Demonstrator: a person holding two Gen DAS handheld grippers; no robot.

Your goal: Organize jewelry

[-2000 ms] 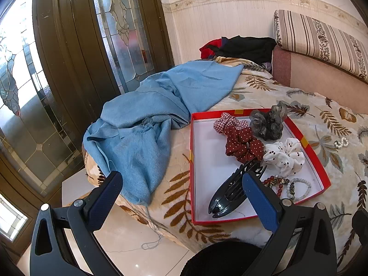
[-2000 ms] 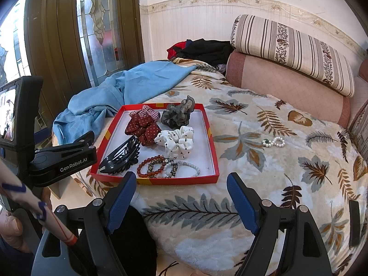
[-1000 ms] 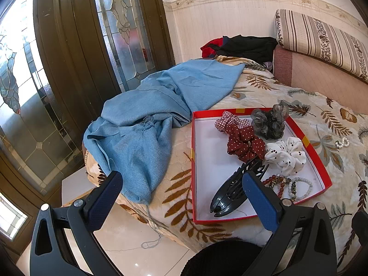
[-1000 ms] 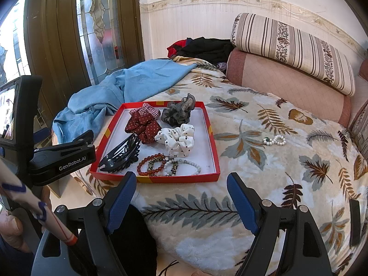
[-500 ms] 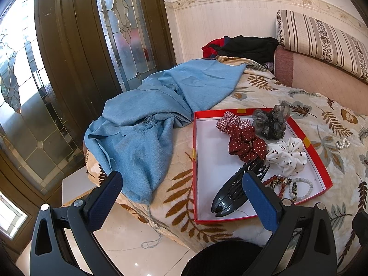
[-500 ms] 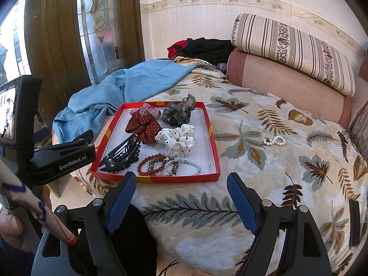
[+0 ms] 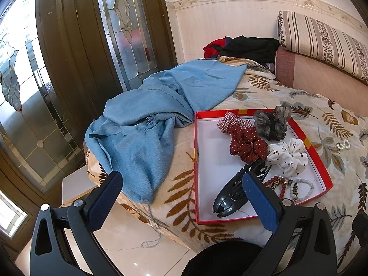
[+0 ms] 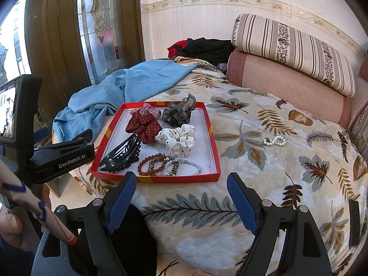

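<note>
Both jaws are spread wide and nothing is held between them. Ahead of the right gripper (image 8: 181,199), just beyond its left fingertip, the red tray (image 8: 184,179) is seen on the leaf-print blanket (image 8: 287,172); in it the scrunchies (image 8: 177,139), a black hair claw (image 8: 122,154) and several bead bracelets (image 8: 165,164) are gathered, apparently so that the pieces are kept in one place. A pearl bracelet (image 8: 274,141) is left loose on the blanket, well ahead and to the right of the right jaws, and is judged to be the piece not yet put away. From the left gripper (image 7: 181,197), the tray is found ahead of the right finger, which partly hides the claw; a blue cloth (image 7: 161,115) lies ahead of the left finger. "GenRobot.AI" can be read on the left gripper's body in the right wrist view.
</note>
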